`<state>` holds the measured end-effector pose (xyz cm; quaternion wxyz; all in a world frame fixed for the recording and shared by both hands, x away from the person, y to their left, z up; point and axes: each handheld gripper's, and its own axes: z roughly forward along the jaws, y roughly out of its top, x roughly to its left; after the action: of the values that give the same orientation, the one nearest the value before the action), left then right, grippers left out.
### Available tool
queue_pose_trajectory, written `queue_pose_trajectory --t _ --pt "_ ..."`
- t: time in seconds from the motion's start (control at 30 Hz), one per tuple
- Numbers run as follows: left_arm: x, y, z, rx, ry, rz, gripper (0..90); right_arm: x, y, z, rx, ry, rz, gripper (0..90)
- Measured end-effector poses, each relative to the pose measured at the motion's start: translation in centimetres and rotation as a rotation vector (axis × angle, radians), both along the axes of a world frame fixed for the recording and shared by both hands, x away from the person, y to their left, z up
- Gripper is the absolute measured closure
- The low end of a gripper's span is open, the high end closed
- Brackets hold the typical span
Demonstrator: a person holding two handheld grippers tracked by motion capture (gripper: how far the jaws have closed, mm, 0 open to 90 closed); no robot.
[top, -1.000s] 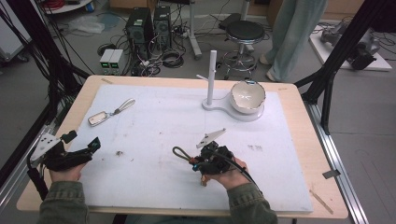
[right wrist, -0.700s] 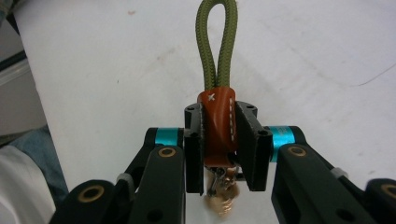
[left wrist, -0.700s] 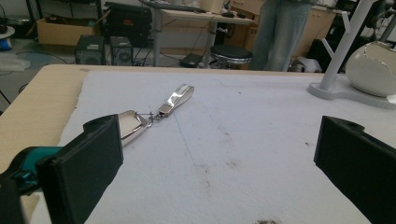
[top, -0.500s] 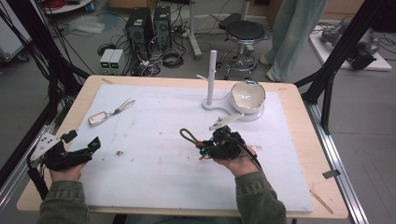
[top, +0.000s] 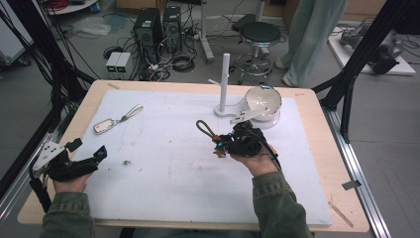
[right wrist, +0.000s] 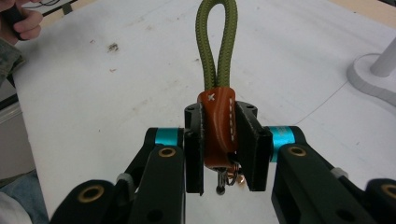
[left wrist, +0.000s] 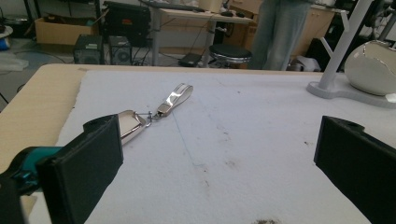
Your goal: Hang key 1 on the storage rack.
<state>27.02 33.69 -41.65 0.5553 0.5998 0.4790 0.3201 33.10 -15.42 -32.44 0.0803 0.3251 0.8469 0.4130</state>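
We find the right gripper (right wrist: 219, 151) with its jaws clamped on the brown leather tab of the green cord keychain (right wrist: 217, 70); the cord loop projects forward beyond the jaws, clear of the bench (top: 163, 173), apparently so that it can be hooked over the white stand (top: 224, 84) ahead. Our left gripper (left wrist: 215, 163) has its jaws wide apart and empty, with the metal keychain (left wrist: 154, 112) lying flat ahead of the left jaw.

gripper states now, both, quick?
Left gripper: open, holding nothing.
Right gripper: closed on the olive cord keychain, at its brown leather tab.
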Motion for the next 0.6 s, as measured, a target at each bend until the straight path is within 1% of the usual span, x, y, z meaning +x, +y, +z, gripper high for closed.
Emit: queue_pose_trajectory --t 0.07,0.17,0.6 --pt "0.0 0.0 0.0 -0.001 0.0 0.0 1.7 0.3 -0.1 0.3 -0.005 -0.005 -0.005 73.9" --pt "0.0 0.0 0.0 0.0 0.0 0.0 1.7 0.8 -0.3 0.8 0.006 -0.01 -0.012 73.8" --pt "0.0 0.0 0.0 -0.002 0.001 0.001 1.7 2.5 -1.1 2.7 0.009 -0.049 -0.063 73.8"
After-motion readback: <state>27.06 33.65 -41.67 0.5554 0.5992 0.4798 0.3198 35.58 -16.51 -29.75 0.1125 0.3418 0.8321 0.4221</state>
